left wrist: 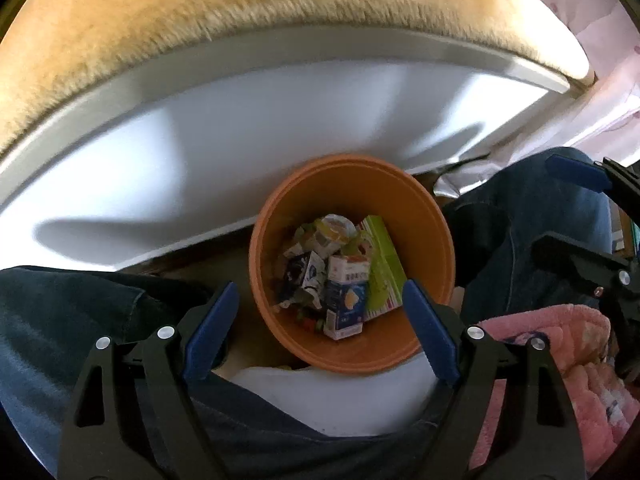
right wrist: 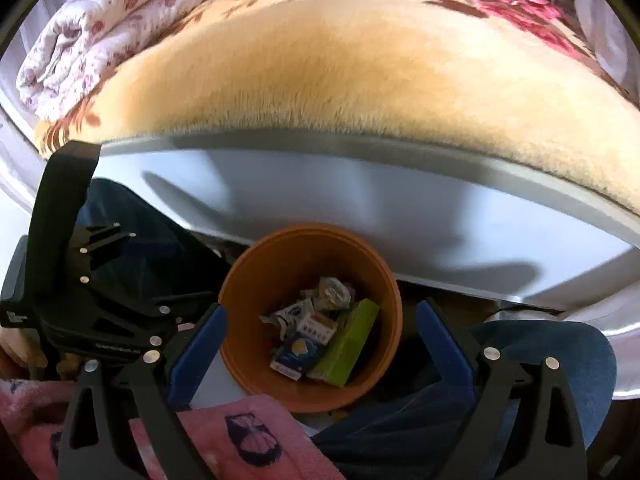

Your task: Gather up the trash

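An orange round bin [left wrist: 424, 216] stands on the floor between the person's knees, below the bed's edge; it also shows in the right wrist view [right wrist: 256, 264]. Inside lie a green box [left wrist: 382, 268], a blue and white carton [left wrist: 346, 300], a crumpled dark carton [left wrist: 302, 276] and crumpled wrappers [left wrist: 334, 230]. The green box [right wrist: 348, 346] and the blue carton [right wrist: 298, 350] show in the right wrist view too. My left gripper [left wrist: 320, 292] hangs open and empty above the bin. My right gripper [right wrist: 320, 316] is open and empty above it as well. The left gripper's body [right wrist: 92, 280] shows at the right view's left.
A bed with a tan fluffy blanket [right wrist: 360, 72] and a white side panel [right wrist: 400, 208] rises behind the bin. A folded floral quilt [right wrist: 100, 28] lies at its far left. The person's jeans [left wrist: 80, 312] and pink fleece sleeve [left wrist: 560, 360] flank the bin.
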`<state>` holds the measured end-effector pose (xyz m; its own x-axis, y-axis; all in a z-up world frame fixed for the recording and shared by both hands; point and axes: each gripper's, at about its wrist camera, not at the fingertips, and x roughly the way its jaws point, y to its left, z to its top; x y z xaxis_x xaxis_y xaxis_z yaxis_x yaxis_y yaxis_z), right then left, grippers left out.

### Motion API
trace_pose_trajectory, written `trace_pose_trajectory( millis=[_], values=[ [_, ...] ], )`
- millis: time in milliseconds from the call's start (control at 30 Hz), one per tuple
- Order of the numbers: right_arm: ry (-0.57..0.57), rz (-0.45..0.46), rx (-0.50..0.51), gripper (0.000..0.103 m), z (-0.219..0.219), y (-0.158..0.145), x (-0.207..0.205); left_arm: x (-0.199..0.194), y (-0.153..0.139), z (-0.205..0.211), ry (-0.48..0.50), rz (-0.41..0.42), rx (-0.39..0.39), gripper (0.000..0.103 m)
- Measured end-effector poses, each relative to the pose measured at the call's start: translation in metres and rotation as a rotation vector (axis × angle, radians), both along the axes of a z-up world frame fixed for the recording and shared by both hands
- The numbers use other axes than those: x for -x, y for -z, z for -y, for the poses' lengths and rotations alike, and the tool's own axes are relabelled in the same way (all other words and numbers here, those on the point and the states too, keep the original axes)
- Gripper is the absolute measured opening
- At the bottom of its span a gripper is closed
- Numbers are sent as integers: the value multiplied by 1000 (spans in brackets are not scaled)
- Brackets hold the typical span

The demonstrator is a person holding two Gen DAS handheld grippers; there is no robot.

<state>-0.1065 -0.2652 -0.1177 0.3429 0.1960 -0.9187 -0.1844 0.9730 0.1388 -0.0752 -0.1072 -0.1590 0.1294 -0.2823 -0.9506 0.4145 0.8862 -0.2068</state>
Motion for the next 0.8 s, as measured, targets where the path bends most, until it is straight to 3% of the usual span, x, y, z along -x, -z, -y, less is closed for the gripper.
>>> trace_pose_trajectory(
  millis=[267, 800],
  values=[
    [47, 146, -2, 93, 0, -45, -8, -9, -40, -9, -69, 115, 19, 82],
    [98, 578, -2, 98, -9, -179, -35, -40, -189, -44, -302, 610, 8, 83]
  ],
)
